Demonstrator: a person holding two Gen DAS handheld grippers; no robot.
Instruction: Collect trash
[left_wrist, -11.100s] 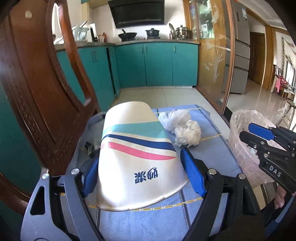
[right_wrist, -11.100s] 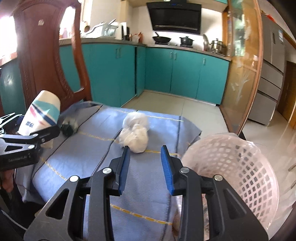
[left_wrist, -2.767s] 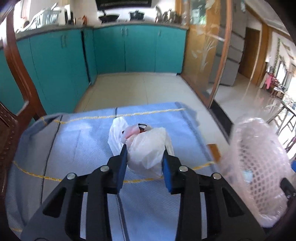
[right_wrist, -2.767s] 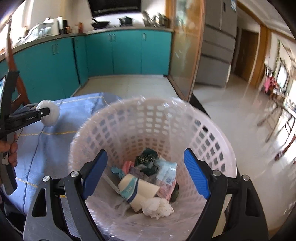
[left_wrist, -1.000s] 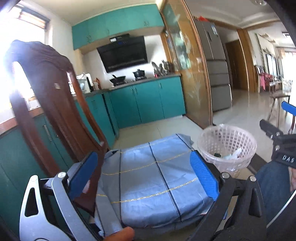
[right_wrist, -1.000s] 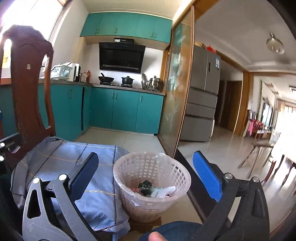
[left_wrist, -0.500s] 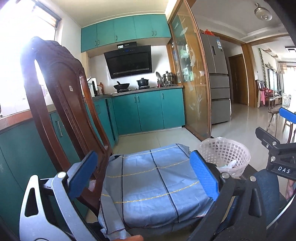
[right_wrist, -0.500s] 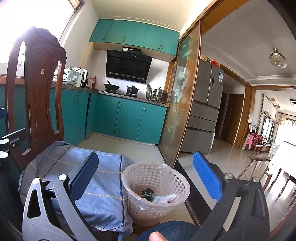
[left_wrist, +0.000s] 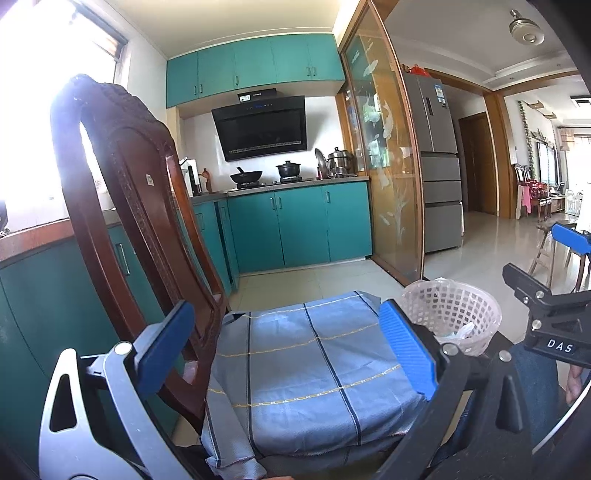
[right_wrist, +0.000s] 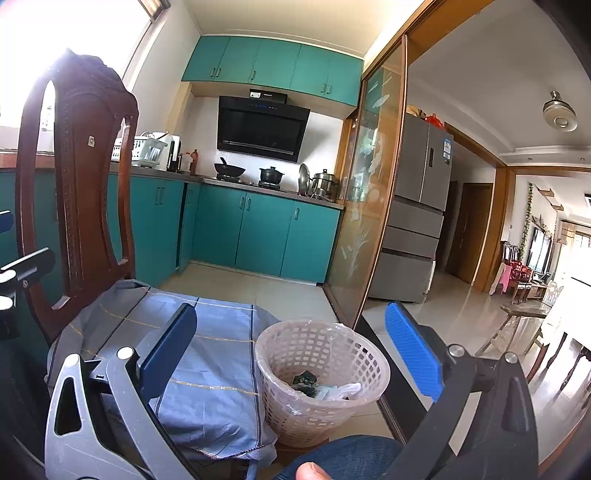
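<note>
A white mesh trash basket (right_wrist: 322, 373) with a plastic liner stands on the floor right of the chair; dark and white trash (right_wrist: 321, 387) lies inside it. It also shows in the left wrist view (left_wrist: 452, 317). The chair seat's blue checked cloth (left_wrist: 314, 365) is bare of trash, also seen in the right wrist view (right_wrist: 207, 365). My left gripper (left_wrist: 288, 350) is wide open and empty, held back above the cloth. My right gripper (right_wrist: 291, 354) is wide open and empty, held back above the basket; it appears at the right of the left wrist view (left_wrist: 546, 306).
A dark wooden chair back (left_wrist: 136, 206) rises at the left. Teal kitchen cabinets (left_wrist: 295, 225) and a stove counter stand behind. A glass sliding door (right_wrist: 369, 221) and a fridge (right_wrist: 421, 214) are to the right. A blue-jeaned knee (right_wrist: 351, 458) is below.
Both grippers have pulled back and tilted up a little more; the chair and basket look smaller and lower. Both stay open and empty.
</note>
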